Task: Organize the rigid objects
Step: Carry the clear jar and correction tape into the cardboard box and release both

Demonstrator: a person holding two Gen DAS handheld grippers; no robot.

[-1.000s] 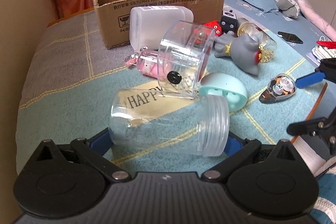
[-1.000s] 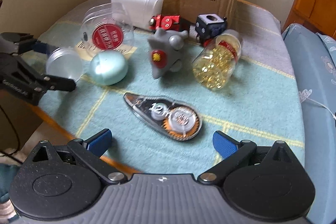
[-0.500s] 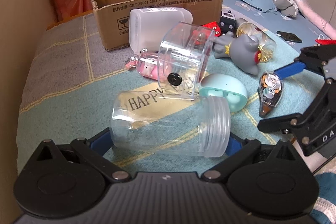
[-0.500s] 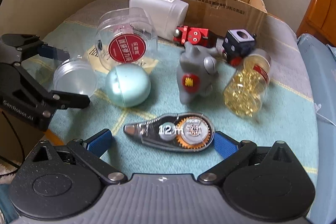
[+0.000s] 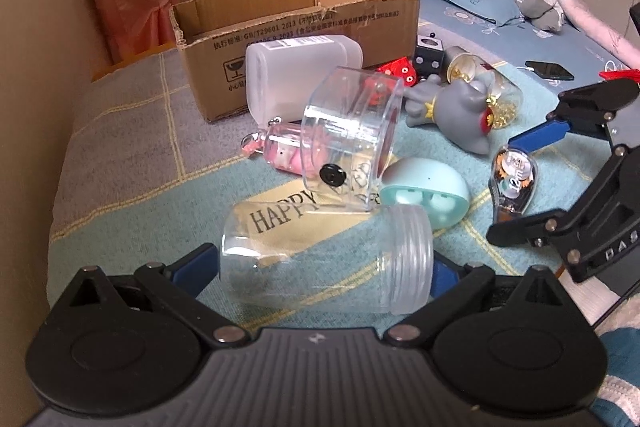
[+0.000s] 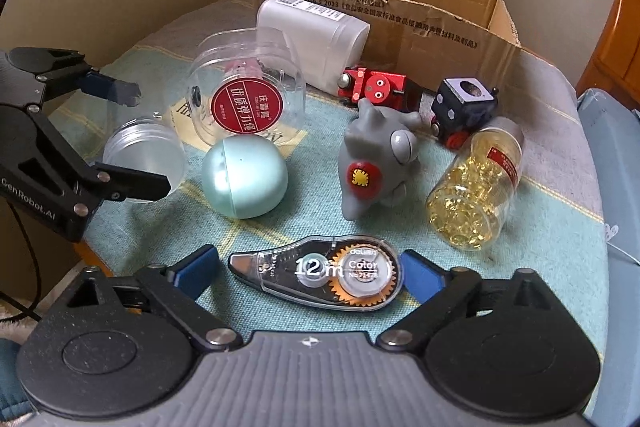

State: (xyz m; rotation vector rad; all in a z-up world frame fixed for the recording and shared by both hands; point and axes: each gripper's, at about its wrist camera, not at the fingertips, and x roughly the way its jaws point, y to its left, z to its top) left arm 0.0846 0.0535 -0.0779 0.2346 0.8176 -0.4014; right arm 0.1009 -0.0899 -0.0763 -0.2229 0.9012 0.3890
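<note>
Bedspread (image 6: 540, 211) bears correction tape (image 6: 320, 277) between spread right gripper (image 6: 310, 273) (fingers apart); left gripper (image 5: 326, 263) straddles clear jar (image 5: 328, 259).

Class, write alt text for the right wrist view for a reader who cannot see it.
The right gripper straddles a clear correction tape dispenser lying on a checked cloth, its jaws not yet closed. Beyond lie a teal egg-shaped case, a grey toy and an open cardboard box.

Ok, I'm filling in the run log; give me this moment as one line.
left hand-held gripper: open around clear jar | right hand-held gripper: open around correction tape | cardboard box: behind
</note>
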